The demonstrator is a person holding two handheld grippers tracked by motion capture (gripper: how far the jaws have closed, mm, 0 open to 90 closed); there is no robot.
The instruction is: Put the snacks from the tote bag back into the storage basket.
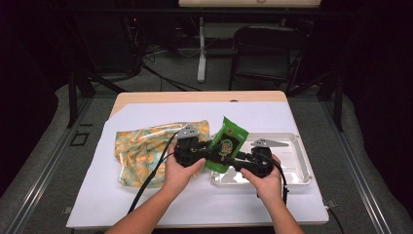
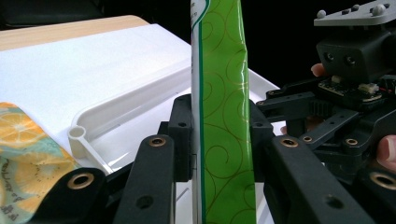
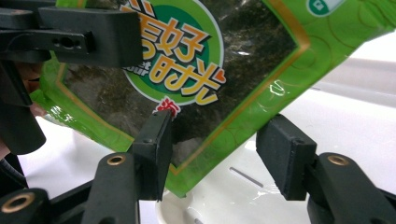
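A green snack packet (image 1: pixel 226 144) with a round label hangs tilted above the left end of the shiny metal tray (image 1: pixel 297 161). My left gripper (image 1: pixel 214 155) is shut on it: in the left gripper view the packet (image 2: pixel 224 116) stands edge-on, with both pads pressed against it. My right gripper (image 1: pixel 239 159) faces it from the right and is open. In the right gripper view the packet's (image 3: pixel 224 60) lower corner dips between the spread fingers (image 3: pixel 287 161), and neither pad presses on it. One of the left gripper's fingers (image 3: pixel 88 32) clamps the packet's upper left.
A crumpled orange-patterned bag (image 1: pixel 141 151) lies left of the hands on the white sheet (image 1: pixel 146 117) that covers the table. The tray's bare floor (image 3: pixel 327 116) lies right under the packet. A black chair (image 1: pixel 265 48) stands beyond the table's far edge.
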